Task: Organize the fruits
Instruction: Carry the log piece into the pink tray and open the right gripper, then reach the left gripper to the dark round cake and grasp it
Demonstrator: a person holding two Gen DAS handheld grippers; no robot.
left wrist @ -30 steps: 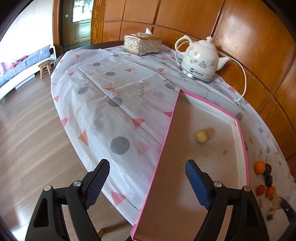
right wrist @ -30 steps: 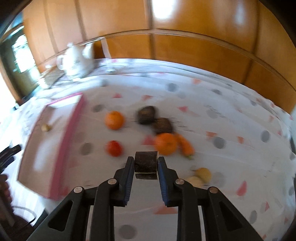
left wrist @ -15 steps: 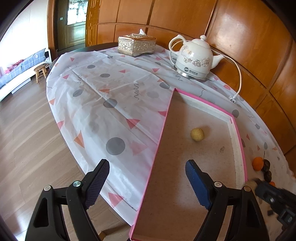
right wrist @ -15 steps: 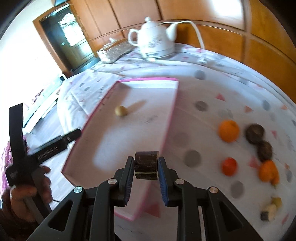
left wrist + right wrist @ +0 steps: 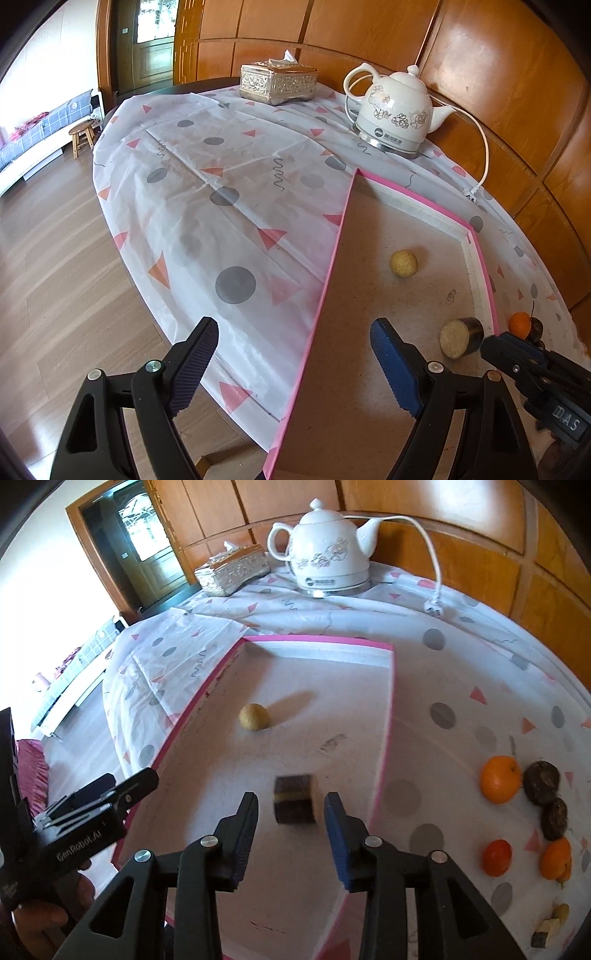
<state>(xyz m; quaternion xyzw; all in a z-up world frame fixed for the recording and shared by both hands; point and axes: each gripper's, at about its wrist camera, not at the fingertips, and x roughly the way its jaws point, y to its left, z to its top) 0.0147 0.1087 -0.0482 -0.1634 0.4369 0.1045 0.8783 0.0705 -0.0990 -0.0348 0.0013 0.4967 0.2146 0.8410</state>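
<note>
My left tool is spread wide and holds nothing; it hangs over the near left edge of the pink-rimmed tray, one finger above the patterned cloth and the other above the tray floor. In the right wrist view that left tool shows at the tray's left rim, apart from everything in it.

My right tool is also spread, with its fingers standing on either side of the dark cut cane piece without touching it. The piece lies on its side on the tray floor, just ahead of the fingertips and slightly nearer the right finger. From the left wrist view the same cane piece sits close to the tray's right wall, its pale cut end facing me, with the right tool just beside it.

Farther in, a small round yellowish fruit rests near the middle of the tray, well apart from the cane piece.

To the right, outside the tray on the desk, lie an orange, two dark round fruits, a small red fruit and another orange fruit. The tray's right wall stands between them and my right tool.

At the back stand a white kettle and a tissue box.
</note>
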